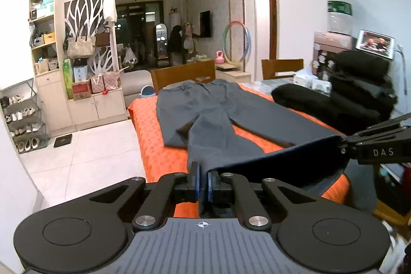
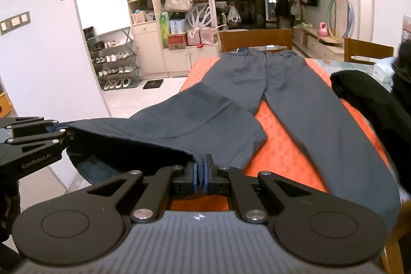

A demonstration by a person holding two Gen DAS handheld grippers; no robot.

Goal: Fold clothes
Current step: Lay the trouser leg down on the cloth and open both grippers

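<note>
Grey-blue trousers (image 1: 213,107) lie lengthwise on the orange-covered table (image 1: 151,135), waistband at the far end. My left gripper (image 1: 203,171) is shut on one corner of a trouser leg's hem. The right gripper (image 1: 343,143) pinches the other corner, so the hem (image 1: 269,158) is stretched between them above the near table edge. In the right wrist view my right gripper (image 2: 201,166) is shut on the hem (image 2: 128,143), and the left gripper (image 2: 68,132) holds its far corner at the left. The other leg (image 2: 334,125) lies flat on the right.
A pile of black clothes (image 1: 359,94) sits on the table's right side, also in the right wrist view (image 2: 372,99). Wooden chairs (image 1: 185,73) stand at the far end. White tiled floor (image 1: 90,158), a shoe rack (image 2: 115,63) and shelves are to the left.
</note>
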